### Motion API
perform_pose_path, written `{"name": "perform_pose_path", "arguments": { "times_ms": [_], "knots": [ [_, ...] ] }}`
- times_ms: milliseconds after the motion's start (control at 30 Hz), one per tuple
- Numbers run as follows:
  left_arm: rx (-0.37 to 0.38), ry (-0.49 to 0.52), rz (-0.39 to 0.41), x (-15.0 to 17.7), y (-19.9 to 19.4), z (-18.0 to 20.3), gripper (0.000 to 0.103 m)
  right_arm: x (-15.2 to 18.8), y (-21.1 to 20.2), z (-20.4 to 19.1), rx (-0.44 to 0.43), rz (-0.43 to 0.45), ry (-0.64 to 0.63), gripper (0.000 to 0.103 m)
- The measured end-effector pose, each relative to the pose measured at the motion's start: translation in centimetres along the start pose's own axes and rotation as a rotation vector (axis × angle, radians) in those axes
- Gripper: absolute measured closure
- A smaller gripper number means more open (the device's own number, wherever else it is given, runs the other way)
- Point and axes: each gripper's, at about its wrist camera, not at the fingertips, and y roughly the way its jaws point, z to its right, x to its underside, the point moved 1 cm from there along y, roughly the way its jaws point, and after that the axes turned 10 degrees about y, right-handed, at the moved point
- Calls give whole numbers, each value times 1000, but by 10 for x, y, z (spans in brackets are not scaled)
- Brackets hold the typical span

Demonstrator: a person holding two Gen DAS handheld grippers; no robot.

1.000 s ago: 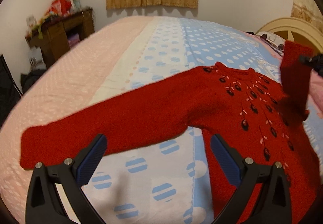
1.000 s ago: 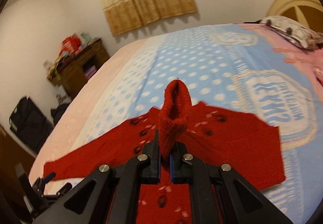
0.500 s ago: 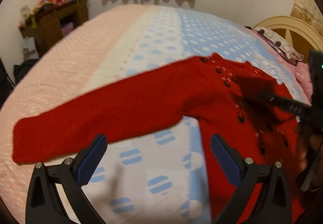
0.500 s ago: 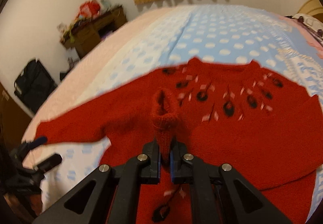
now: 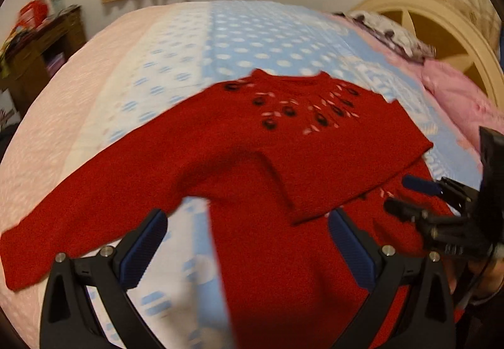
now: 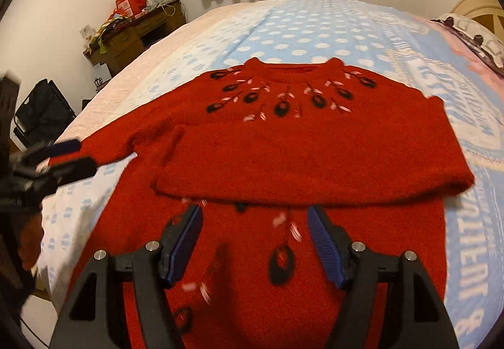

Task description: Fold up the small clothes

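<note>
A small red knit sweater (image 5: 252,254) with black and pink motifs lies face up on the bed; it also shows in the right wrist view (image 6: 283,254). Its right sleeve (image 6: 315,160) lies folded flat across the chest. Its left sleeve (image 5: 94,207) stretches out toward the pink side of the bed. My left gripper (image 5: 247,243) is open and empty above the left underarm area. My right gripper (image 6: 254,237) is open and empty above the sweater's lower body, just below the folded sleeve. The right gripper also shows in the left wrist view (image 5: 406,194).
The bed (image 6: 315,28) has a blue dotted sheet and a pink side (image 5: 63,97). A headboard (image 5: 441,28) and pink pillows (image 5: 456,97) are at the right. A cluttered wooden desk (image 6: 132,31) and a black bag (image 6: 44,109) stand at the left.
My right gripper laid the right sleeve across the chest, opened and let it go, then drew back. My left gripper shifted right toward the sweater's body.
</note>
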Motion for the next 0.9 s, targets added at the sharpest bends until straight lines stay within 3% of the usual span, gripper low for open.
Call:
{"name": "perform_pose_path", "arguments": {
  "times_ms": [100,367,533,600,633,667,700,733,900],
  "knots": [
    [22,17,-41,-10,21,15,1,14,-5,3,20,24,-20,33],
    [61,-49,-88,-20,63,25,20,19,-17,14,-13,78,18,33],
    [100,-71,-138,-17,82,27,47,21,-16,16,-17,83,21,33],
    [108,-77,-121,-17,82,25,47,23,-15,16,-17,83,19,33],
    [113,-81,-115,-18,82,24,52,24,-14,15,-14,81,18,33],
    [120,-86,-107,-18,81,24,60,25,-14,15,-11,81,18,33],
    [119,-89,-97,-19,80,23,81,25,-13,15,-11,80,19,33],
    [126,-87,-88,-20,79,22,91,26,-13,15,-12,80,20,33],
    [129,-53,-3,-30,55,17,96,26,-12,19,-13,79,34,33]
  ]
}}
